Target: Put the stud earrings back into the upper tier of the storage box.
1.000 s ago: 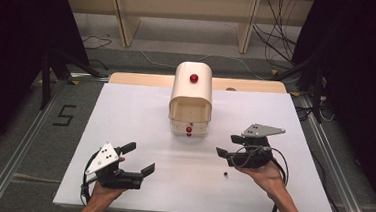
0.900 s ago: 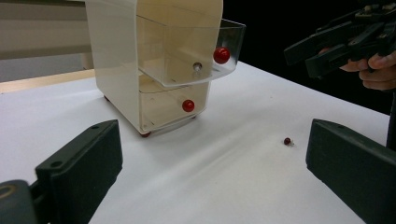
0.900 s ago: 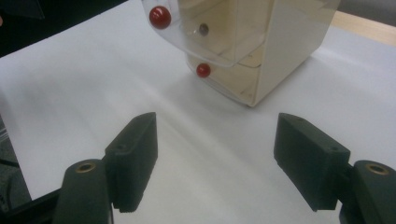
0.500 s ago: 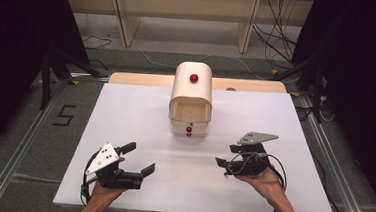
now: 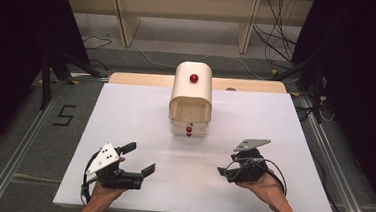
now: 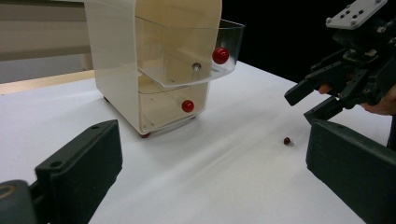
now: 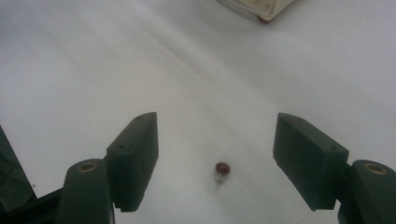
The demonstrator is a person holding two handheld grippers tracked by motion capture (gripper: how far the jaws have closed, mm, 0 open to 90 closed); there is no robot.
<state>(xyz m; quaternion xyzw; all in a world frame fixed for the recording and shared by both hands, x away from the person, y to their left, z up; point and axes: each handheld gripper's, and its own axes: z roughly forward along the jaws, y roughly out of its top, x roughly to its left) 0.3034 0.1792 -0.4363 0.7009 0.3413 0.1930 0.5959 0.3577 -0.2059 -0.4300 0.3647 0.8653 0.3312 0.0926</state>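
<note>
A tiny red knob [image 7: 222, 168] lies loose on the table [image 5: 140, 117], between the spread jaws of the right gripper [image 7: 215, 154]. It looks light, hard and prone to roll, so pinch its round head squarely. The left gripper [image 5: 139, 159] is released, empty.

The high view looks down over the table [image 5: 126, 106]; both gripper views sit low, sharing the small red knob [image 7: 222, 167].
</note>
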